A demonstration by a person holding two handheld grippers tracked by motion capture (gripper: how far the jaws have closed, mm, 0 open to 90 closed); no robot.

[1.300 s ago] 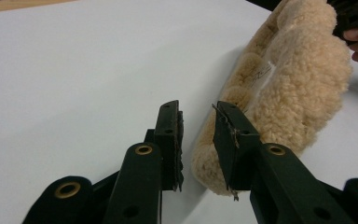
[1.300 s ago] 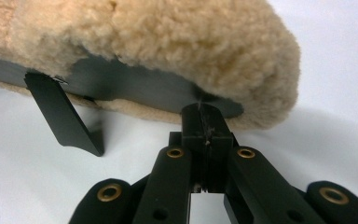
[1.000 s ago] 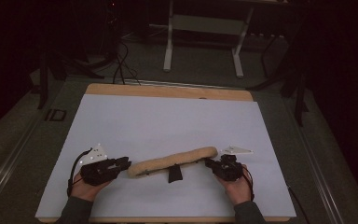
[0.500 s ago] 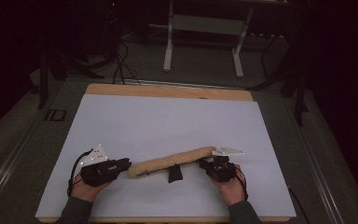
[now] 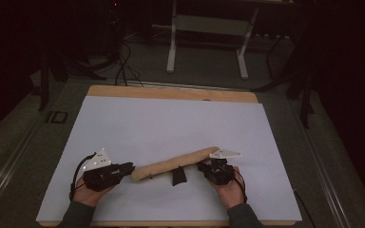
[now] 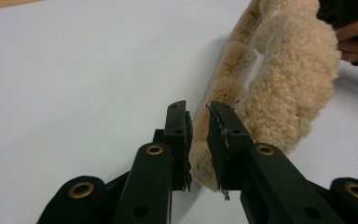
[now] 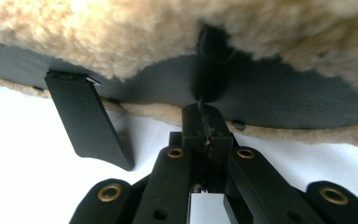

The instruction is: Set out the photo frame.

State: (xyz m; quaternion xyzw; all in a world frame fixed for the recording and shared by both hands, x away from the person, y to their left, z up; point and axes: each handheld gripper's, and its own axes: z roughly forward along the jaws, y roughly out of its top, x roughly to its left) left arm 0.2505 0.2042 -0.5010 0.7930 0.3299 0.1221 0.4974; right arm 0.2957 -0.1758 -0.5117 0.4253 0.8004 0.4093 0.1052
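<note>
A long fleece pad (image 5: 176, 164) lies slantwise on the white worktop (image 5: 171, 123), its long axis running from the left gripper (image 5: 123, 169) up toward the right gripper (image 5: 208, 167), one at each end. The left jaws, just closing, pinch the fleece edge at the near-left end. The right jaws are pressed together against the pad's dark underside, beside a black strap (image 7: 89, 123); whether they nip anything is unclear.

The right gripper (image 7: 206, 128) has its jaws pressed together at the dark lining (image 7: 270, 100) of the fleece cover (image 7: 121, 32). A black strap (image 7: 86, 121) hangs to their left.
</note>
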